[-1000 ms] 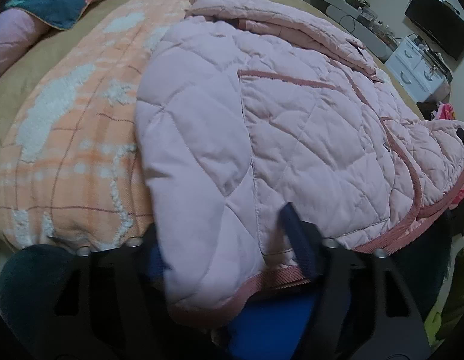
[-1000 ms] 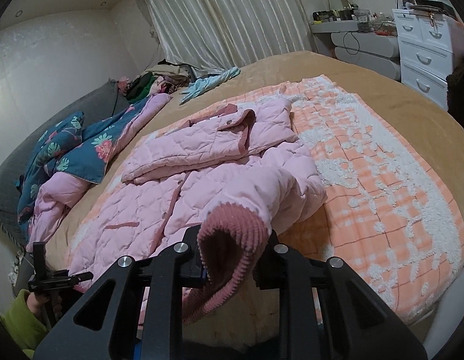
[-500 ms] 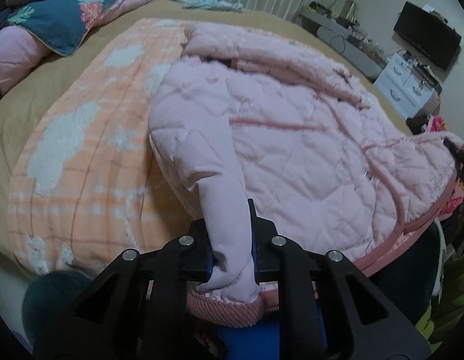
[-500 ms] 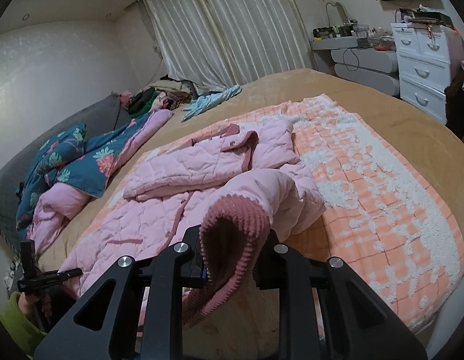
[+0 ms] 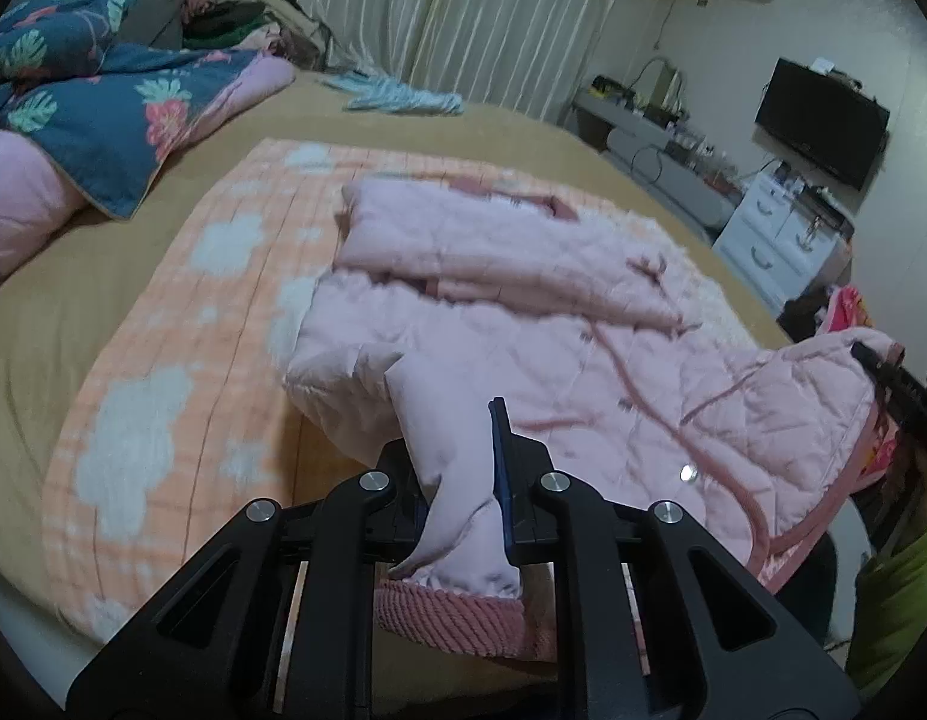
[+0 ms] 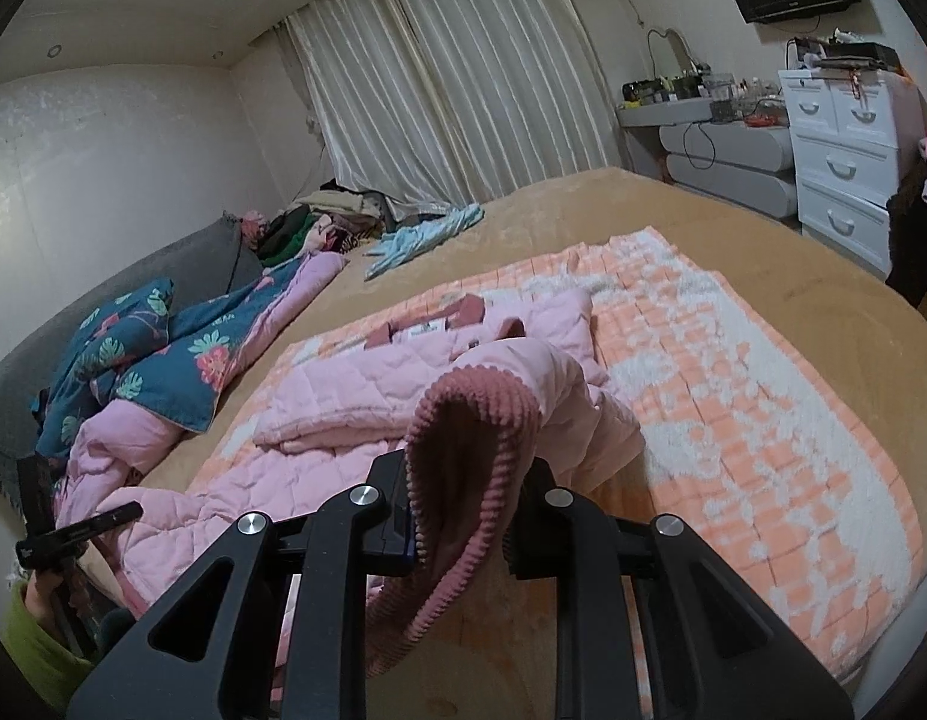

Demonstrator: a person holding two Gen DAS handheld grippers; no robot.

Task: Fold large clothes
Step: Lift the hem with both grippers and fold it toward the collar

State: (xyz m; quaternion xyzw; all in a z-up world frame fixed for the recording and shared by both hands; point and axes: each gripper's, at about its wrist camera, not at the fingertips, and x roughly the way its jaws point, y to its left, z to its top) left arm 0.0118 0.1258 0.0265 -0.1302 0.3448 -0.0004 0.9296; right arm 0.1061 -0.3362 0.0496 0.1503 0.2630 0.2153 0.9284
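A pink quilted jacket lies on an orange and white blanket on the bed; it also shows in the right wrist view. My left gripper is shut on the jacket's hem corner, whose ribbed darker-pink band hangs below the fingers. My right gripper is shut on the jacket's other ribbed hem corner, held lifted above the bed. The right gripper also shows at the right edge of the left wrist view, and the left gripper at the lower left of the right wrist view.
A blue floral quilt and pink bedding lie at the bed's left. A light blue garment lies near the curtains. White drawers, a grey dresser and a TV stand to the right.
The left gripper closed on the hem corner and both grippers have lifted and pulled back, so the jacket's lower edge rises off the bed and the views tilt up.
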